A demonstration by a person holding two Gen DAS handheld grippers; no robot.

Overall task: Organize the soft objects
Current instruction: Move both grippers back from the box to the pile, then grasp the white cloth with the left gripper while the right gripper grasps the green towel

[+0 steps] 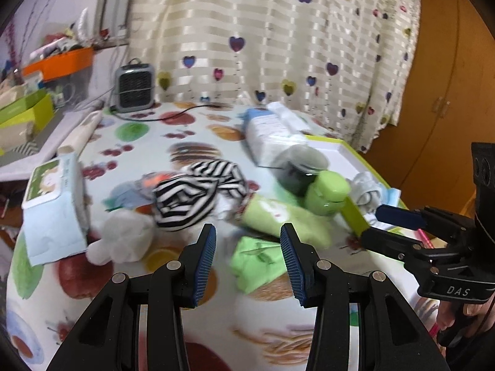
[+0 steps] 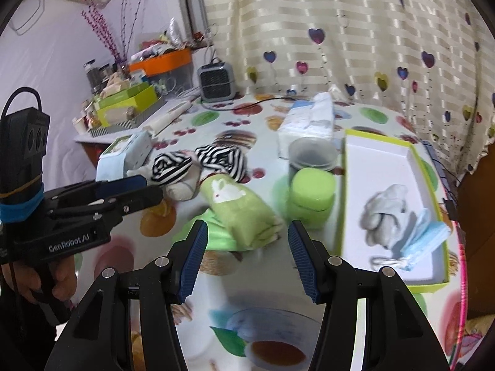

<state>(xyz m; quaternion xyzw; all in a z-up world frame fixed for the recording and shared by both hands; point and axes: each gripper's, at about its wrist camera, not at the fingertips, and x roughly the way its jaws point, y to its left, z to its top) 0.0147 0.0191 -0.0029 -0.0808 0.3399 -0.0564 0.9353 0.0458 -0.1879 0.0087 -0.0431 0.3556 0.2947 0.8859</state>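
A rolled green towel (image 2: 241,213) with a white rabbit print lies on the fruit-print table, just beyond my right gripper (image 2: 247,232), which is open and holds nothing. A flat green cloth (image 1: 260,259) lies under the towel (image 1: 278,216), straight ahead of my open, empty left gripper (image 1: 249,238). Further back is a black-and-white striped cloth (image 1: 191,198), with a white plush toy (image 1: 123,238) to its left. A white box with a green rim (image 2: 386,160) on the right holds a grey knitted bundle (image 2: 383,213) and blue face masks (image 2: 423,241).
A green jar (image 2: 312,198) and a dark jar with a clear lid (image 2: 312,154) stand between the towel and the box. A tissue pack (image 2: 309,123) lies behind them, a wipes pack (image 1: 55,210) at the left, a small heater (image 1: 134,88) with its cable at the back.
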